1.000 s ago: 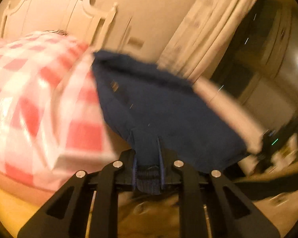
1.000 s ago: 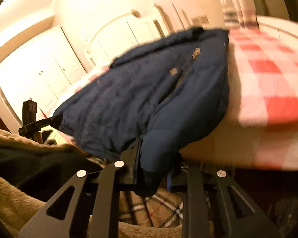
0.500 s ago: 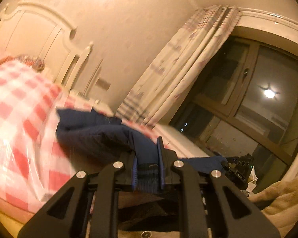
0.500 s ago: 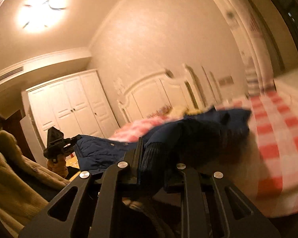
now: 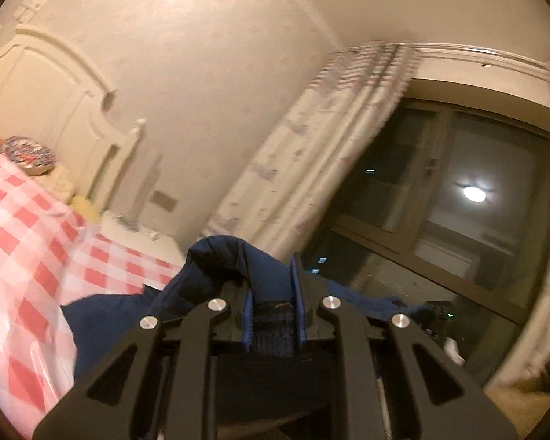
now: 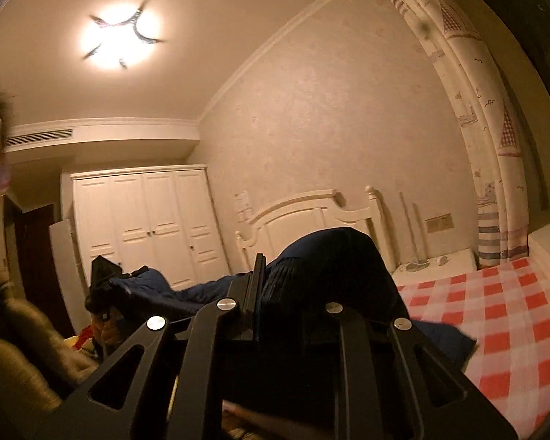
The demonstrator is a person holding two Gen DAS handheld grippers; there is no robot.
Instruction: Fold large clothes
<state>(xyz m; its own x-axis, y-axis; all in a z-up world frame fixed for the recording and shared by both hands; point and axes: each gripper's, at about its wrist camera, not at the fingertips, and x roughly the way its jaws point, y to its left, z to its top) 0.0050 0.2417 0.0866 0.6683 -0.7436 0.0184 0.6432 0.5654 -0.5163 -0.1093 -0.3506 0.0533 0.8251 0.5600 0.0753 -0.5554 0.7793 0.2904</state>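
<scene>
Jacket [image 5: 128, 315], navy and padded, is hanging stretched between two grippers above a bed [image 5: 22, 256] covered in red-and-white check. The left gripper [image 5: 273, 315] is pinching a ribbed cuff [image 5: 273, 324] between its blue pads, with a fold of the jacket bulging above them. The right gripper [image 6: 275, 293] is clamping the other dark cuff [image 6: 286, 286], fabric mounding over its fingers. Both cameras are tilting upward, taking in a white headboard [image 6: 304, 216], a curtain [image 5: 311, 154], a dark window [image 5: 458, 198], a wardrobe [image 6: 146, 220] and a glowing ceiling lamp [image 6: 119, 40].
</scene>
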